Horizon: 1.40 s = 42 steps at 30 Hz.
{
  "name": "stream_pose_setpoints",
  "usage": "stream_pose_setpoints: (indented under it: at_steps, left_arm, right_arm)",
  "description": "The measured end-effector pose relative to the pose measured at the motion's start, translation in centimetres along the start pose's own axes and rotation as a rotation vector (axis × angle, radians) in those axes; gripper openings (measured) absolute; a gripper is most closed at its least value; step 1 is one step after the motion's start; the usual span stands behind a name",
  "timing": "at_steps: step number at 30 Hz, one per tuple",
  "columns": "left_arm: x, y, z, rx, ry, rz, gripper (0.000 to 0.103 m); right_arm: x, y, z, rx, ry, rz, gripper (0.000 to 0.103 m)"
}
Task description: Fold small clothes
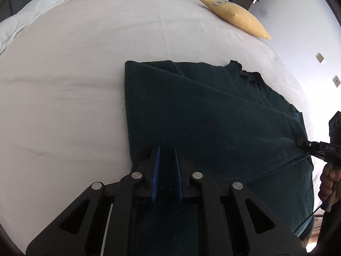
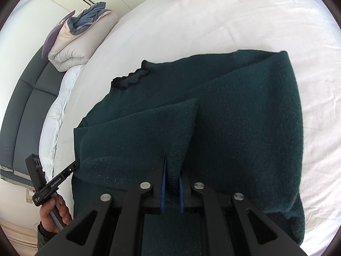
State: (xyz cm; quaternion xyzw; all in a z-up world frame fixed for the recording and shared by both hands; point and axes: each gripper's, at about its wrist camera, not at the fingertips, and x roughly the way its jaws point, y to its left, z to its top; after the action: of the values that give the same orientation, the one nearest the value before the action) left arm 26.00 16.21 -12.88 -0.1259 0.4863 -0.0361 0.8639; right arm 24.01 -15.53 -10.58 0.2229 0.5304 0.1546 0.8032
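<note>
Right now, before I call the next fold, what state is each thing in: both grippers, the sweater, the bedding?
Left gripper: open, over the sweater's hem end, nothing between its pads.
Right gripper: shut on a raised fold of the sweater.
Dark green sweater: partly folded, lying on the bed.
Bed sheet: spread flat, lightly creased.
Yellow pillow: lying at the bed's edge.
Duvet: folded in a bundle.

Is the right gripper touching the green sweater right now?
Touching. The right wrist view shows the right gripper with a raised fold of the green sweater pinched between its blue fingers.
</note>
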Motion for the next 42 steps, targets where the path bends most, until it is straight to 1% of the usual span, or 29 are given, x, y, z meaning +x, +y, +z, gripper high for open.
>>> stream_pose_setpoints:
  at_steps: [2,5,7,11,13,15,16,17,18,20,22,25,26,27,29,30,32,33,34,36,38,40,41,42]
  left_arm:
    - [0.2,-0.1,-0.1,0.006,0.005,0.001,0.013]
    - [0.4,-0.3,-0.2,0.010,0.014,0.004,0.013]
    - [0.4,-0.4,-0.3,0.012,0.017,0.007,0.013]
    - [-0.3,-1.1,-0.2,0.023,0.010,0.015,0.013]
    - [-1.1,-1.6,0.3,0.033,-0.017,0.025,0.013]
    - [-1.6,-2.0,1.2,0.035,-0.053,0.023,0.013]
    - [-1.8,-2.2,1.7,0.034,-0.069,0.026,0.013]
    - [-1.8,-2.4,2.2,0.032,-0.079,0.027,0.013]
    - [-1.7,-2.6,2.7,0.031,-0.084,0.023,0.013]
    - [-1.3,-3.4,3.7,0.042,-0.086,0.022,0.013]
    - [-0.3,-4.1,4.3,0.063,-0.074,0.036,0.013]
    - [2.3,-4.2,4.5,0.060,-0.016,0.067,0.013]
    - [3.4,-4.0,4.3,0.055,0.008,0.069,0.013]
    - [4.0,-3.9,4.0,0.052,0.006,0.065,0.013]
    - [3.9,-4.1,3.6,0.075,-0.026,0.076,0.013]
    - [4.0,-4.5,3.5,0.101,-0.034,0.091,0.013]
    - [4.0,-4.7,3.4,0.121,-0.042,0.100,0.013]
    - [3.9,-4.7,3.3,0.116,-0.044,0.096,0.013]
    - [3.9,-4.6,3.4,0.110,-0.045,0.092,0.013]
    - [3.6,-4.5,3.4,0.091,-0.049,0.079,0.013]
    - [2.7,-4.1,3.6,0.055,-0.061,0.067,0.013]
    - [1.5,-4.0,3.8,0.047,-0.103,0.095,0.013]
    - [1.2,-4.1,4.1,0.054,-0.120,0.122,0.013]
    - [1.2,-4.2,4.5,0.063,-0.123,0.143,0.013]
  right_arm:
    - [0.0,-0.2,0.2,0.002,-0.006,-0.006,0.011]
    - [0.4,0.0,0.8,-0.023,-0.012,-0.052,0.010]
    - [0.9,-0.2,1.2,-0.019,-0.016,-0.063,0.010]
    - [1.1,-0.9,1.2,-0.004,-0.035,-0.049,0.008]
    - [0.6,-1.0,1.0,-0.001,-0.047,-0.050,0.012]
    - [-0.6,-1.0,0.8,0.005,-0.077,-0.091,0.023]
    - [-1.5,-0.7,0.7,-0.001,-0.110,-0.135,0.024]
    - [-2.1,-0.3,0.8,-0.010,-0.132,-0.159,0.026]
    - [-2.6,0.1,0.9,-0.021,-0.149,-0.166,0.026]
    - [-3.1,1.5,1.2,-0.043,-0.178,-0.107,0.026]
    - [-2.4,3.4,1.4,-0.086,-0.177,-0.026,0.026]
    - [0.1,5.2,1.5,-0.128,-0.138,0.060,0.030]
    - [1.3,5.4,1.6,-0.133,-0.127,0.075,0.032]
    - [2.2,5.1,1.7,-0.120,-0.117,0.075,0.033]
    - [4.0,3.7,2.1,-0.059,-0.089,0.082,0.033]
    - [4.3,3.0,2.2,-0.035,-0.094,0.100,0.030]
    - [4.0,1.8,2.2,0.000,-0.116,0.136,0.024]
    - [3.8,1.4,2.0,0.008,-0.119,0.145,0.021]
    - [3.4,0.9,1.9,0.016,-0.126,0.143,0.021]
    - [2.4,-0.3,1.6,0.027,-0.151,0.123,0.020]
    - [1.3,-1.5,1.5,0.067,-0.171,0.108,0.017]
    - [0.0,-1.5,1.5,0.075,-0.204,0.075,0.018]
    - [-0.5,-1.1,1.6,0.059,-0.220,0.069,0.023]
    - [-0.7,-0.5,1.7,0.039,-0.229,0.074,0.031]
